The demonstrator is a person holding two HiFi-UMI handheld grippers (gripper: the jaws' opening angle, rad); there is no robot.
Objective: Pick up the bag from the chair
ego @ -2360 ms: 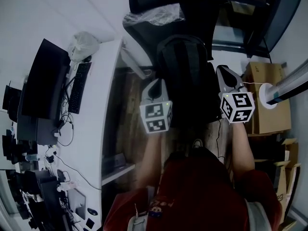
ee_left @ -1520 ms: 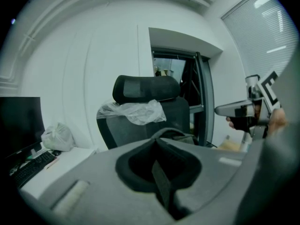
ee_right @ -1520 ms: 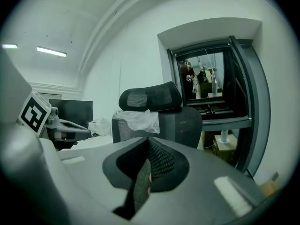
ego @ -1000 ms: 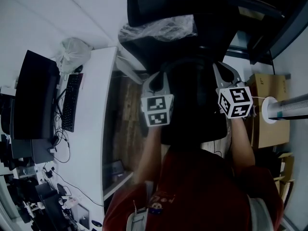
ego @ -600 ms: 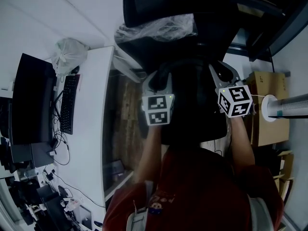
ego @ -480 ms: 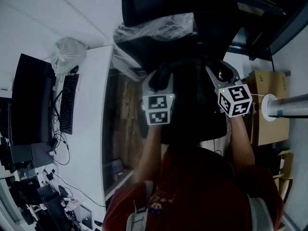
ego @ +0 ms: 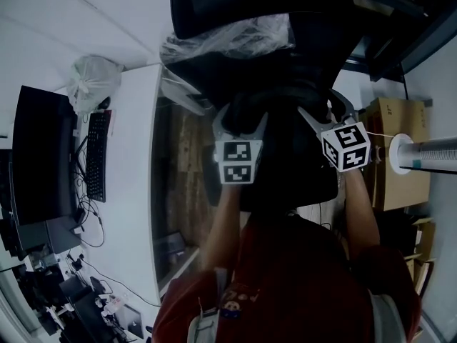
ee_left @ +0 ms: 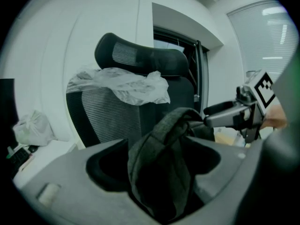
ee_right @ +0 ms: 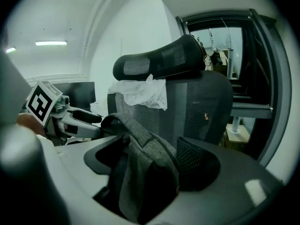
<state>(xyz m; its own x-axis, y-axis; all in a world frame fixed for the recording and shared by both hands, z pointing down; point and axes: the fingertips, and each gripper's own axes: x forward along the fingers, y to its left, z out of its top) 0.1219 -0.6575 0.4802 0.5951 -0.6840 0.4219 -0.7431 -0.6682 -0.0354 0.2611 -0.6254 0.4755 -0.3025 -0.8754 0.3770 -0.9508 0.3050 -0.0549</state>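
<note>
A dark grey backpack stands on the seat of a black office chair, against its mesh back. My left gripper is at the bag's upper left and my right gripper at its upper right. In the left gripper view a grey shoulder strap runs loosely between the wide jaws of the left gripper. In the right gripper view another strap lies the same way inside the right gripper. Both pairs of jaws have just been opening and neither presses on its strap.
Crumpled clear plastic hangs over the chair back. A white desk at the left carries a monitor, a keyboard and a white plastic bag. At the right stand a cardboard box and a white tube.
Both grippers' jaws have spread from shut to wide apart. The straps they pinched now lie loose between them. Both grippers have shifted slightly toward the chair back.
</note>
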